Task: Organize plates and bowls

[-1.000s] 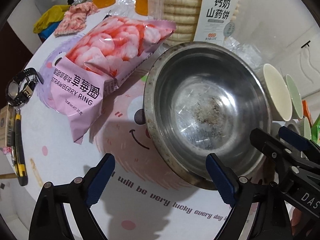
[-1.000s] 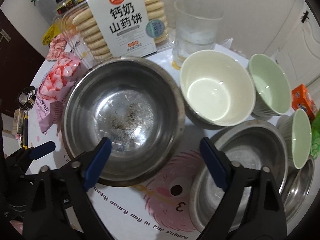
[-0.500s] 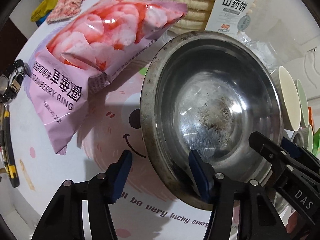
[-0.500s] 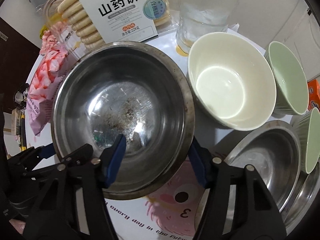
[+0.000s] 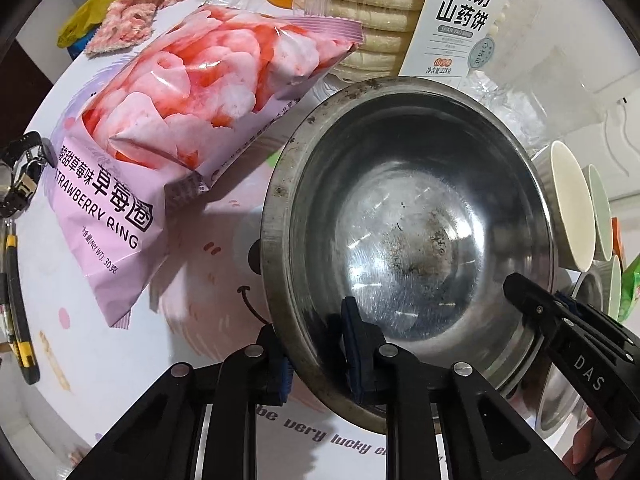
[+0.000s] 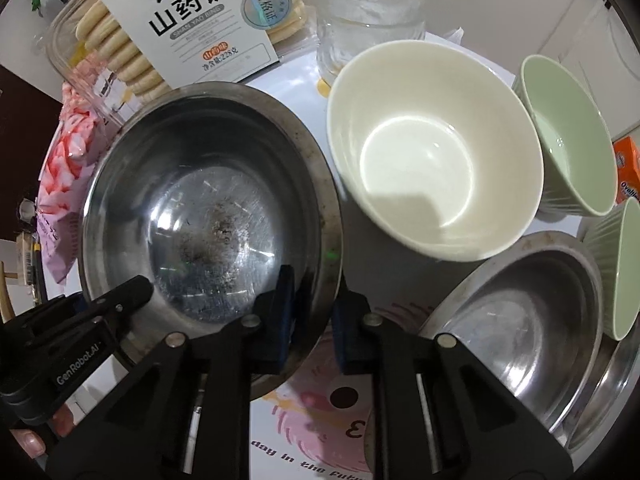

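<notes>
The large steel bowl, near the table's front edge beside the strawberry ring bag, is now straddled at its near rim by both grippers, wide a second ago. The left gripper and right gripper are closing narrowly on it, so a two-handed lift seems imminent.

Both grippers: black frames, blue pads on jaws, silver pivot screws, white lettering.

biscuit box top cropped, watch half cut
</notes>
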Tool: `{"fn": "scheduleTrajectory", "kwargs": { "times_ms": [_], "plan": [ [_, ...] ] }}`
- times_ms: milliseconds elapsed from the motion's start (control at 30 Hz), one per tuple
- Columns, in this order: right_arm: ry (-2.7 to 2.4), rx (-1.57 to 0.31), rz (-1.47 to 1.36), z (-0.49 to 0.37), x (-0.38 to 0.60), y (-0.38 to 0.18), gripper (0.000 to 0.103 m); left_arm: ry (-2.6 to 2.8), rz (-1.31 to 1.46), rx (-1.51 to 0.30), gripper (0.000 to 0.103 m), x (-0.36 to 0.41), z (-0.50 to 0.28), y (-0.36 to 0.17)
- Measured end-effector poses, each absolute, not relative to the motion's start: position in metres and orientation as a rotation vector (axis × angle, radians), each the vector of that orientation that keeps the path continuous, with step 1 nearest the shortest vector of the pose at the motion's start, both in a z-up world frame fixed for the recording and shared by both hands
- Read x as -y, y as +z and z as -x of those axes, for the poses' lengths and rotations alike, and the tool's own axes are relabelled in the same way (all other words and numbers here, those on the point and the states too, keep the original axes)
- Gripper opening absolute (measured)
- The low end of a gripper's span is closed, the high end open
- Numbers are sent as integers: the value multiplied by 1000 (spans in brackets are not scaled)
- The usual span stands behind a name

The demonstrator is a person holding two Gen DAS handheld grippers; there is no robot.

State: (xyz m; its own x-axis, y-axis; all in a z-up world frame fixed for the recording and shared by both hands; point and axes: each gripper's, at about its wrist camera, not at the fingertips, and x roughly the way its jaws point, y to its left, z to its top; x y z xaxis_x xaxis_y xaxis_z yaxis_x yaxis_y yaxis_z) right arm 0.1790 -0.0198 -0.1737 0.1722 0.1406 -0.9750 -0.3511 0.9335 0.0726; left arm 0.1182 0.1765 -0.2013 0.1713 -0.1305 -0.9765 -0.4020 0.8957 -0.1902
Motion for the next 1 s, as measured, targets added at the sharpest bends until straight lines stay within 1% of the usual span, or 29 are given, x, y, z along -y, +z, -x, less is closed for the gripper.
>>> {"fn": "scheduleTrajectory", "kwargs": {
  "times_ms": [467,667,767,1000],
  "plan": [
    [356,-1282,131,-131,35,-142,19,187,373,-1312,18,-171,-85,-146],
    [354,-1249,101,-92,40,-122,19,163,335,-1284,18,-170,-39,-118],
    [352,-1234,101,-63,49,-118,20,151,314,-1285,18,-163,-19,-117],
    [325,-1264,78,-20,65,-133,20,124,277,-1321,19,-139,11,-143]
  ]
}}
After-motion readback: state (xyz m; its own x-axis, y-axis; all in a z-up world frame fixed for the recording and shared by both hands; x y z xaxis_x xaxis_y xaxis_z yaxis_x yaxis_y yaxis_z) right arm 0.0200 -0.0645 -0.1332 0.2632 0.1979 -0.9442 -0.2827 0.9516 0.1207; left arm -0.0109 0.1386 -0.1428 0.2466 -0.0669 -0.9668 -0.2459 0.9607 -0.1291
